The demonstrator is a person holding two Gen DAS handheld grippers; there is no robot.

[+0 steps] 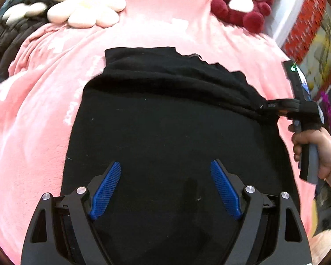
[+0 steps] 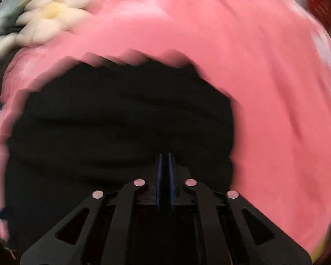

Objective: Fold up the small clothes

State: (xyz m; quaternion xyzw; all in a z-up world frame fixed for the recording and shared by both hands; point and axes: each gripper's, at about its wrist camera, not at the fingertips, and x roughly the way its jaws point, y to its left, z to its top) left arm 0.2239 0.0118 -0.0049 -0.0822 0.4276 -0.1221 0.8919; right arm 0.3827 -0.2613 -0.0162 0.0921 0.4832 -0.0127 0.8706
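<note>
While one black knit garment [image 1: 165, 132] lies spread on the bed directly ahead of and beneath the left gripper [image 1: 165, 165], there are two grippers, one soft cream flower-shaped cushion with a yellow centre [image 1: 86, 4], and one dark red and white plush toy [image 1: 247, 6] in view. The cushion sits far ahead and to the left of the left gripper, the plush toy far ahead and to the right, both well apart from the garment. A dark quilted fabric [image 1: 4, 35] lies at the far left edge beside the cushion.

The surface is a bed covered by a pink fleece blanket with pale printed marks [image 1: 33, 121], which surrounds the garment on all visible sides. To the far right, past the bed, stands a wall with a red and yellow patterned covering [image 1: 306, 26].

The left gripper hovers over the near part of the garment with its blue ribbed pads [image 1: 108, 187] spread wide, holding nothing. The right gripper [image 2: 164, 156] is pressed together on the garment's right edge, lifting a fold of it across toward the left; in its own blurred view the garment [image 2: 121, 121] fills the space just ahead. A bare hand [image 1: 313, 150] with a bracelet grips that gripper's handle from below.
</note>
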